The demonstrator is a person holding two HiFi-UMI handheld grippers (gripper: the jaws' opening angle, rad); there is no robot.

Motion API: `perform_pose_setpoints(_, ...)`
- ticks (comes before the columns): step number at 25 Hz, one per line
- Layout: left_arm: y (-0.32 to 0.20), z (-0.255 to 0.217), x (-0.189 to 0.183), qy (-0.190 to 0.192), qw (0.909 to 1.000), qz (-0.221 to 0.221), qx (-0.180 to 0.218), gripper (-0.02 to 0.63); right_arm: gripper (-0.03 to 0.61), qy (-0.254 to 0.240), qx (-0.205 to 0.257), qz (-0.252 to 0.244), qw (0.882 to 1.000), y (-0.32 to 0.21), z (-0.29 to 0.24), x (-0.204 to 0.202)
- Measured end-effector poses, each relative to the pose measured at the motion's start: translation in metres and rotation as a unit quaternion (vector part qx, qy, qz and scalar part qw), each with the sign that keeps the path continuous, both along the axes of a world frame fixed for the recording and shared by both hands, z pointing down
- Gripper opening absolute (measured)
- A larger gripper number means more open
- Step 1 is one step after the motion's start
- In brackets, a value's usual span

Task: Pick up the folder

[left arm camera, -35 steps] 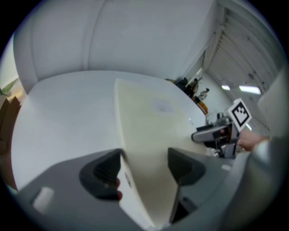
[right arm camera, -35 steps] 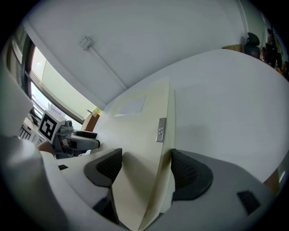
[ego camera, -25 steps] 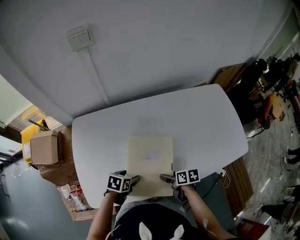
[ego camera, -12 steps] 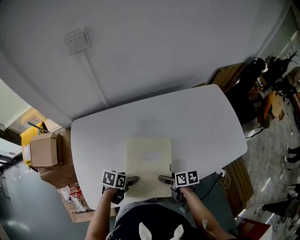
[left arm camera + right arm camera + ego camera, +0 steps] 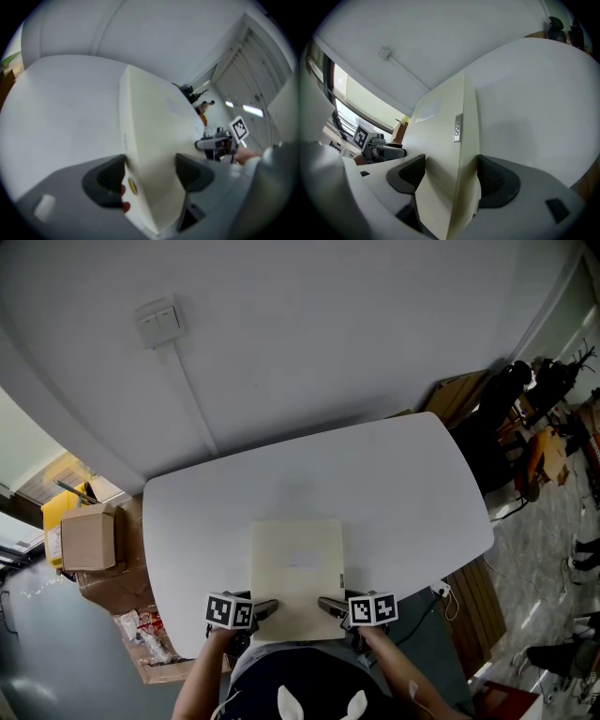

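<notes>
Left gripper (image 5: 266, 607) and right gripper (image 5: 325, 602) pinch folder (image 5: 298, 566) (near edge).

White table (image 5: 394, 474); cardboard box (image 5: 87, 538) (left of it).

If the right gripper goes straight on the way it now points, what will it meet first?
The folder: it already sits gripped between the jaws of the right gripper. Beyond it, likely only bare table, though depth is unclear.

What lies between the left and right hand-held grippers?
The cream folder fills that stretch in the head view; the left hand-held gripper and right hand-held gripper each clamp its near edge, as both gripper views show.
</notes>
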State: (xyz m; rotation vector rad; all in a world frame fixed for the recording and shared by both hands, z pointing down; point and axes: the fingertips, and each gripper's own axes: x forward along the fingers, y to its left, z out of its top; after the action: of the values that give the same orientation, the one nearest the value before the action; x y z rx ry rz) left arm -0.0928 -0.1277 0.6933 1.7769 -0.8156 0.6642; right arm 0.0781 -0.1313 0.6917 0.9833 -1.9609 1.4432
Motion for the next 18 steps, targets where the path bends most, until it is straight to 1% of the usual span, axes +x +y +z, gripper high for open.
perform_pose_setpoints(8,-0.009,-0.023,-0.003,-0.004,0.9991,-0.005,0.043,0.332,0.322,0.015,0.057,-0.015,0.998,-0.012,-0.026,-0.002)
perform_pose_setpoints(18,-0.017,-0.061,-0.001,0.020,0.9939,-0.039,0.101,0.331,0.322,0.011,0.132,-0.003,0.991,-0.025,-0.067,0.000)
